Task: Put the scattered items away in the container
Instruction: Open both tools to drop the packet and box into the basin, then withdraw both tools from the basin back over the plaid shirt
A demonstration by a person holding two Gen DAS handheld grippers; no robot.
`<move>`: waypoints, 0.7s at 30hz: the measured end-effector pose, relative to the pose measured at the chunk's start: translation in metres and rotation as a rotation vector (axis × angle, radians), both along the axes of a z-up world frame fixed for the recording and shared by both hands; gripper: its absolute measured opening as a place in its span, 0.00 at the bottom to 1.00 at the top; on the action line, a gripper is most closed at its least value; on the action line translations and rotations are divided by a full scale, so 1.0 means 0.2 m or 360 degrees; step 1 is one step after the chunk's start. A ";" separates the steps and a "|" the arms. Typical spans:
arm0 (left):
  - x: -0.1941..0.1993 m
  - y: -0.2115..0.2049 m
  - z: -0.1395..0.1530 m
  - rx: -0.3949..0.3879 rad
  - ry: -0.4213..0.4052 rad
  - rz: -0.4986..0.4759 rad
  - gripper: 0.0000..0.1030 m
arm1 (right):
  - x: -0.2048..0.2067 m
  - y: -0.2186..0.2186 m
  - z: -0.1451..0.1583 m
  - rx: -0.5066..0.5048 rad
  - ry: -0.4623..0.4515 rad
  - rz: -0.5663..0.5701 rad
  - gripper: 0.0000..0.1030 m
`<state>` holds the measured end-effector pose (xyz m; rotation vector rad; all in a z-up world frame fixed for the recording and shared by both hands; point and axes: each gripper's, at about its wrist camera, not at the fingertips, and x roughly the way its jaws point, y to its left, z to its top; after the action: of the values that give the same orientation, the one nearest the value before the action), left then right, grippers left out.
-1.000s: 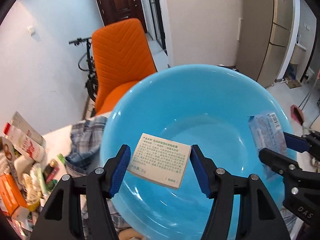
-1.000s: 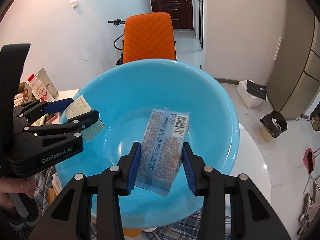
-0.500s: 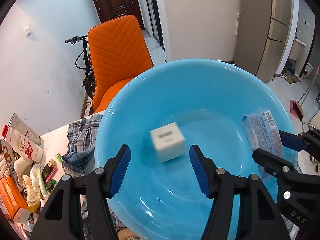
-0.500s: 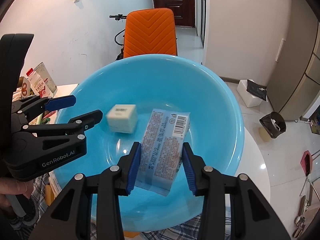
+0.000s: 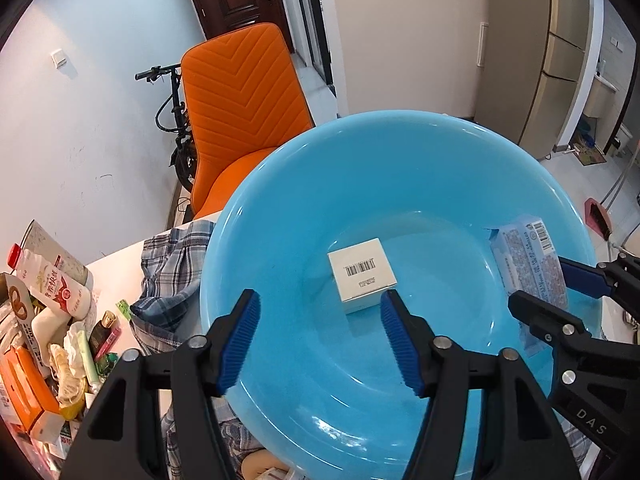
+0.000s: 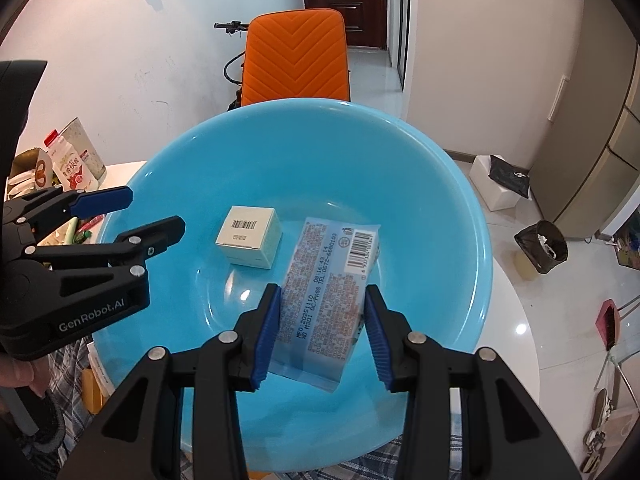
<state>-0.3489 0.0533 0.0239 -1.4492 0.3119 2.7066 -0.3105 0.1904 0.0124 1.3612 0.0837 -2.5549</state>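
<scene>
A big light-blue basin (image 5: 280,216) (image 6: 452,184) stands on the white table. A small white box (image 5: 361,274) (image 6: 250,241) with a barcode lies on the basin's bottom. My left gripper (image 5: 320,338) (image 6: 154,214) is open and empty above the basin, just in front of the box. My right gripper (image 6: 322,318) (image 5: 558,284) is shut on a blue plastic packet (image 6: 326,298) (image 5: 528,272) and holds it over the basin's right half.
Several bottles, cartons and wrappers (image 5: 52,320) (image 6: 68,168) are piled at the table's left. A plaid cloth (image 5: 172,272) lies under the basin. An orange chair (image 5: 240,108) (image 6: 296,60) stands beyond the table. A bin (image 6: 542,246) stands on the floor at right.
My left gripper let go of the white box, which dropped and came to rest on the basin's bottom. My right gripper has kept hold of the blue packet over the basin.
</scene>
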 end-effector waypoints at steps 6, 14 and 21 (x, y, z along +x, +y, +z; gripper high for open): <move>0.02 -0.01 0.00 -0.0014 0.0021 0.0010 0.83 | 0.00 0.01 0.01 0.0020 0.0026 -0.0013 0.53; 0.05 -0.06 0.01 0.0014 0.0032 0.0013 0.83 | 0.05 -0.01 0.03 0.0055 0.0057 0.0017 0.61; 0.12 -0.13 0.10 0.0181 0.0107 0.0032 0.83 | 0.14 -0.04 0.08 0.0069 0.0113 0.0117 0.69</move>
<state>-0.3248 0.0273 0.0434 -1.3413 0.1443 2.7437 -0.2825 0.1817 0.0274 1.2581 0.1991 -2.5539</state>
